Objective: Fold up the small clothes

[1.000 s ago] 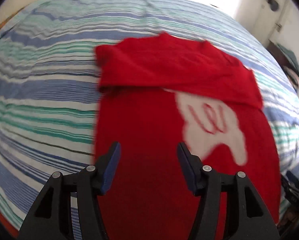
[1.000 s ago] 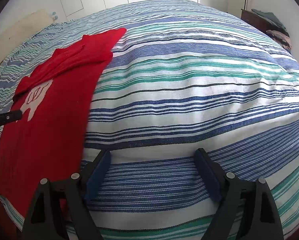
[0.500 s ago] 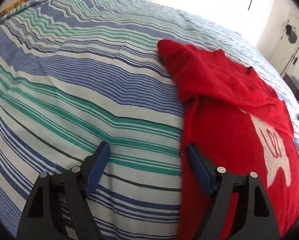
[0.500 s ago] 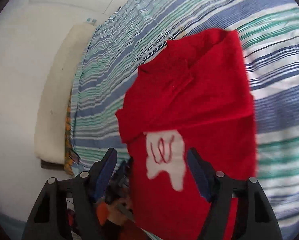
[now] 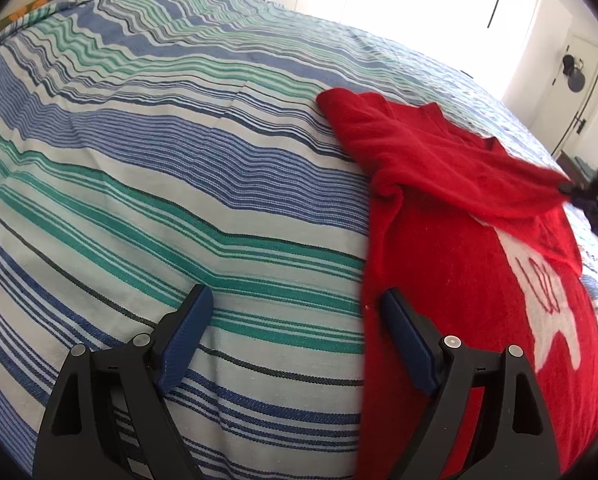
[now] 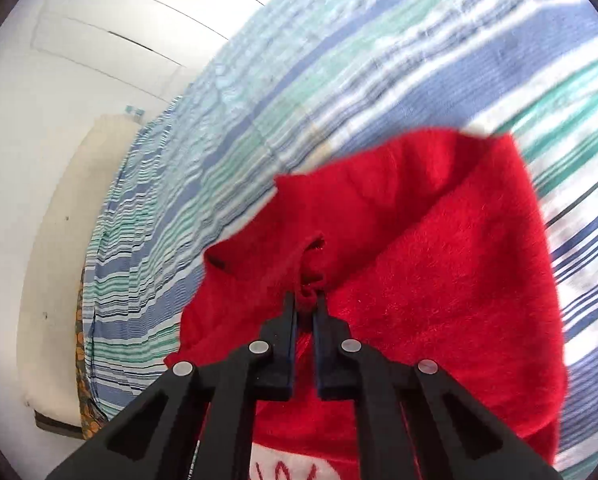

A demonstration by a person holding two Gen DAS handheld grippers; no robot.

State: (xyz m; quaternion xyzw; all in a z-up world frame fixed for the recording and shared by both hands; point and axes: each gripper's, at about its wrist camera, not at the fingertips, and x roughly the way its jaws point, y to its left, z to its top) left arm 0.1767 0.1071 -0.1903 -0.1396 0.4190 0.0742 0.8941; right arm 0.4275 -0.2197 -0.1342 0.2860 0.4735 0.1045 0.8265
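The sweater (image 5: 451,264) is red, with a white motif on its front. It lies on the bed (image 5: 179,160), on a cover striped blue, green and white. In the left wrist view it occupies the right part of the bed. Its top portion is folded down over the body, and the fold partly covers the motif.

Left claw (image 5: 295,340): jaws wide and opening. Nothing is between them. The left finger stands over bare striped cover; the right finger stands at the sweater's left edge. No pad presses on cloth.

Right claw (image 6: 305,312): jaws narrow, closed on a bunched pinch of the sweater. The pinch is in the folded top portion; red cloth rises in a small peak just past the fingertips. In the left wrist view this claw appears at the far right edge, its tip on the corner of the folded portion.

The right wrist view is blurred at the bed's stripes. A pale mattress edge and a white wall show at its left.
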